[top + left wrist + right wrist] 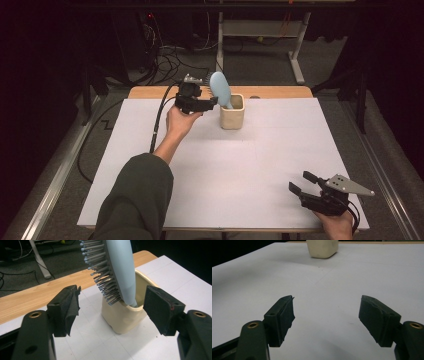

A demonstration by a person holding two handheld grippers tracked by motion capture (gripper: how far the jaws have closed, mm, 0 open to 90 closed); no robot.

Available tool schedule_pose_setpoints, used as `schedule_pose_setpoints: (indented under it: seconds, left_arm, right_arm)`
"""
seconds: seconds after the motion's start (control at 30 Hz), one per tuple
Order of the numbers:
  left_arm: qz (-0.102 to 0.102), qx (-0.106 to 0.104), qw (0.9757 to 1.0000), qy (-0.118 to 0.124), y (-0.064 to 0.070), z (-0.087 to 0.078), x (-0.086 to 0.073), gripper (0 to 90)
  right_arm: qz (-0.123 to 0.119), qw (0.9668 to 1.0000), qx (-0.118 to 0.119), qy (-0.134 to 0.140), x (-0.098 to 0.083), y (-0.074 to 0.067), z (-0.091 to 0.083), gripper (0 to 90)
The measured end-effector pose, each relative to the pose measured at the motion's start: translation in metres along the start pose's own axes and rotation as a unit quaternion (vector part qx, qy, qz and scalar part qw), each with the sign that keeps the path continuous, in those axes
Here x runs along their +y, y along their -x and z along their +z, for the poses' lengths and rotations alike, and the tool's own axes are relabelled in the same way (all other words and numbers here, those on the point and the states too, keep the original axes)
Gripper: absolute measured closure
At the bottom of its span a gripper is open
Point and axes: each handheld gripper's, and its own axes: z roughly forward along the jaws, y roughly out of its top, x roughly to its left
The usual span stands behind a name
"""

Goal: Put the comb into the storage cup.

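A light blue hairbrush (220, 89) stands head-up and tilted in a cream cup (232, 116) at the far middle of the white mat (250, 165). My left gripper (212, 102) hovers just left of the cup, pointing at it. In the left gripper view the jaws of my left gripper (112, 293) stand open on either side of the cup (125, 317) and the brush (120, 267), its grey bristles facing left, with clear gaps. My right gripper (298, 181) rests near the front right corner, open and holding nothing (327, 300), with the cup (322, 248) far ahead.
The mat covers a wooden table whose bare edge (280, 91) shows behind the cup. Beyond it are a white desk frame (297, 55) and loose cables (170, 62) on the floor. A cable (159, 120) trails from the left gripper across the mat's left side.
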Motion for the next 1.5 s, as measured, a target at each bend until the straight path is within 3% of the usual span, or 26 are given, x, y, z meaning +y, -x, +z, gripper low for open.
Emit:
schedule_pose_setpoints:
  seconds: [0.6,1.5]
  left_arm:
    - [0.004,0.003,0.9999,0.013,-0.004,-0.019,-0.009,30.9]
    - [0.008,0.008,0.9999,0.007,-0.013,-0.035,-0.020,31.5]
  right_arm:
    - [-0.002,1.0000,-0.001,-0.001,0.000,-0.001,0.000,29.2]
    - [-0.001,1.0000,-0.002,-0.004,0.000,-0.001,0.001,29.1]
